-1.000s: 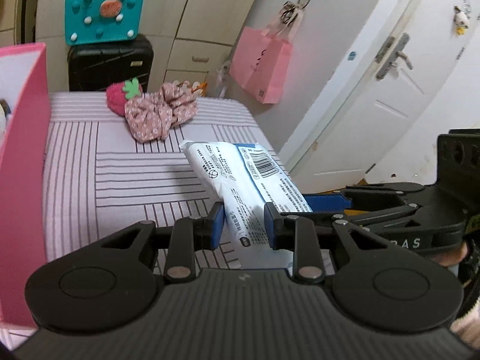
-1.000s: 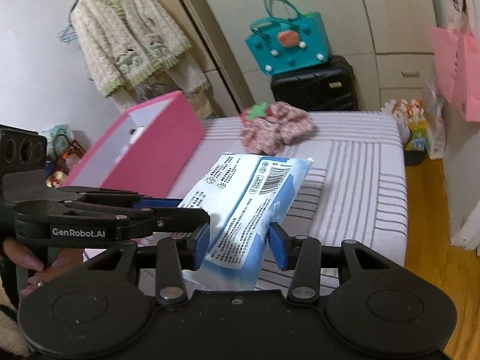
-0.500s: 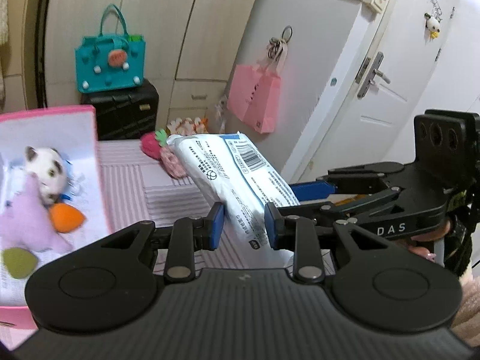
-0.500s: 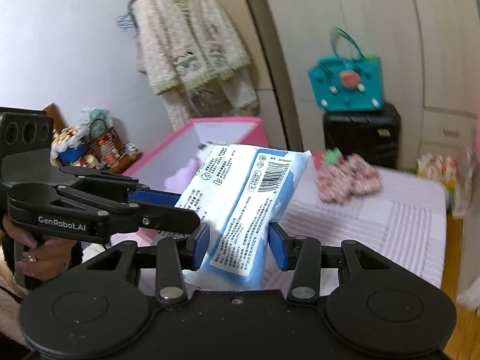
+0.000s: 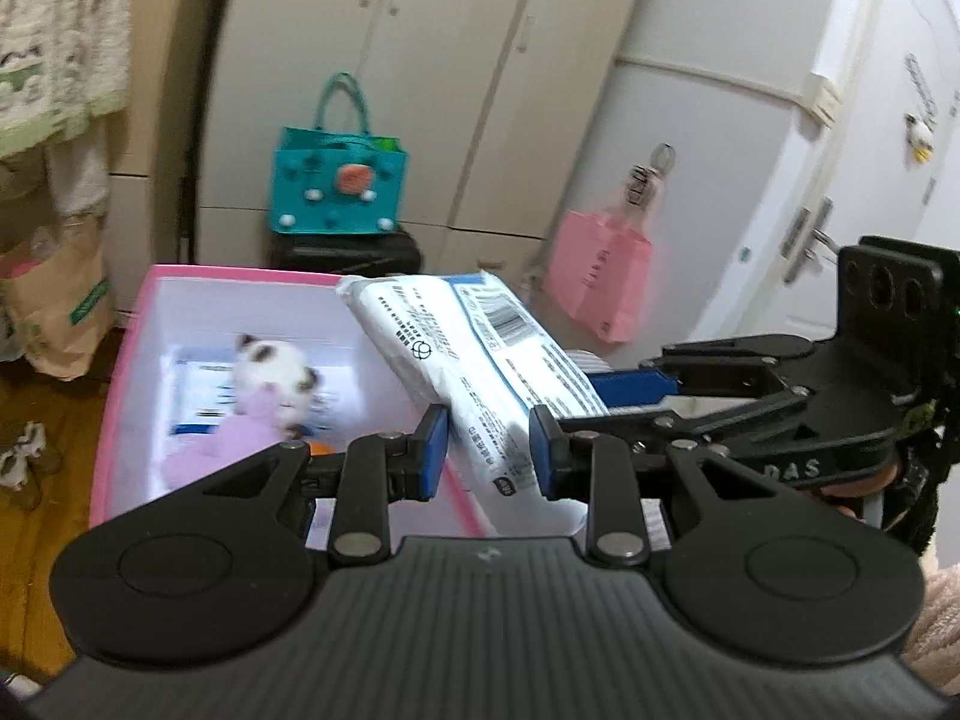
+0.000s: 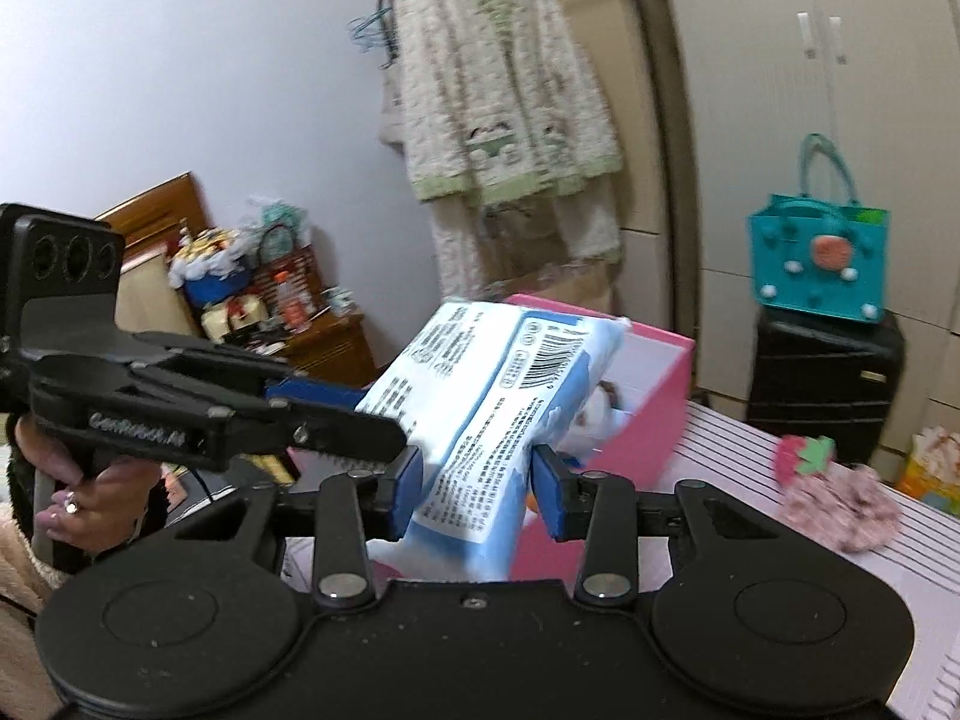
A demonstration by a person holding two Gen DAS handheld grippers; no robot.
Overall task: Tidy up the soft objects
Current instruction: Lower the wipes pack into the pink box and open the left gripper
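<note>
A white and blue soft tissue pack (image 5: 474,372) is held in the air by both grippers at once. My left gripper (image 5: 489,450) is shut on its near end, and my right gripper (image 6: 474,495) is shut on the same pack (image 6: 480,396) from the other side. The pack hangs over the right rim of the pink box (image 5: 120,384), which holds a plush cat (image 5: 270,366) and a purple soft toy (image 5: 240,444). A strawberry plush (image 6: 804,456) and a pink floral scrunchie (image 6: 840,510) lie on the striped bed (image 6: 720,480).
A teal handbag (image 5: 336,186) sits on a black suitcase (image 6: 822,378) by the wardrobe. A pink paper bag (image 5: 600,276) hangs near the white door. A cardigan (image 6: 498,90) hangs on the left wall above a cluttered wooden cabinet (image 6: 324,336).
Both grippers have lifted the tissue pack off the bed and carried it left, so it now hangs over the pink box. The scrunchie and strawberry stayed on the bed.
</note>
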